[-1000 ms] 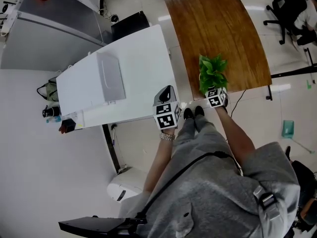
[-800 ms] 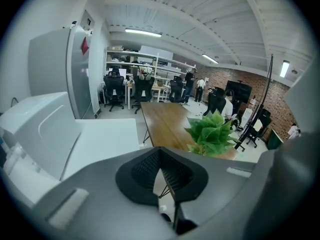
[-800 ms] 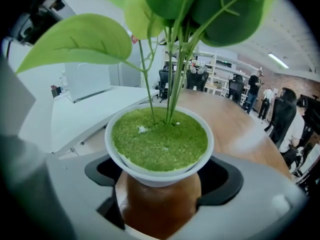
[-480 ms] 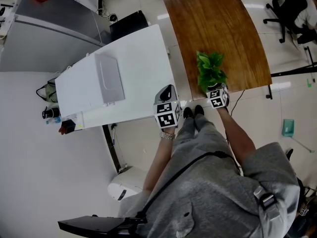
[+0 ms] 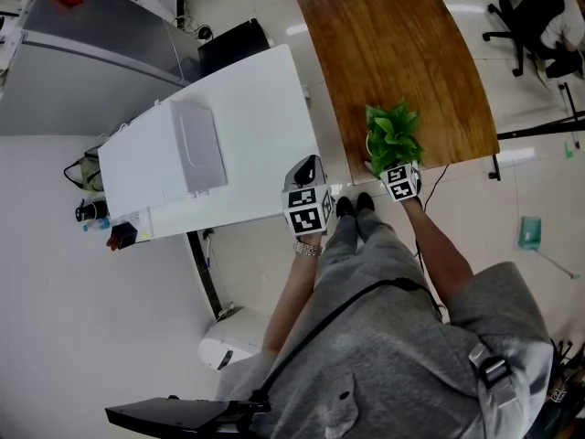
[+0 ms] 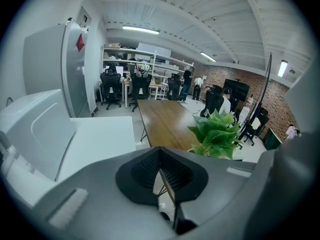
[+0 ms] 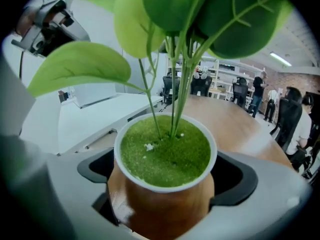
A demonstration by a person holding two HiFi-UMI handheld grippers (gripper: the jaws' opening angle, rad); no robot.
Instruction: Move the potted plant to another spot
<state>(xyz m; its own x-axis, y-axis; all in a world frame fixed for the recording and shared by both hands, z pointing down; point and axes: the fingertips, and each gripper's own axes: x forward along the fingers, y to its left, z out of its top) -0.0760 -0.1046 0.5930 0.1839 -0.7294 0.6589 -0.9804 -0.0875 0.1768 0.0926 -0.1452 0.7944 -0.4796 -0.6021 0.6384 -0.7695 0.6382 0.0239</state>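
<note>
The green leafy plant in a white-rimmed brown pot (image 5: 393,138) is seen at the near edge of the curved brown wooden worktop (image 5: 402,53). It is flanked by the fingers (image 7: 239,178) of the right gripper (image 5: 395,174), which are being opened and are released from its sides. The left gripper (image 5: 307,199) is held by the corner of the white worktop (image 5: 247,117), its fingers (image 6: 142,171) clenched on nothing.

Three cameras, one high and two low
The head view looks almost straight down from up high on the white desk (image 5: 265,99), the wooden table (image 5: 393,44) and the plant (image 5: 393,135) at the table's near edge; the left gripper view sits low, looks far down the room and has the plant (image 6: 217,134) on its right; the right gripper view sits right up against the plant (image 7: 165,154) and looks over the same table
</note>
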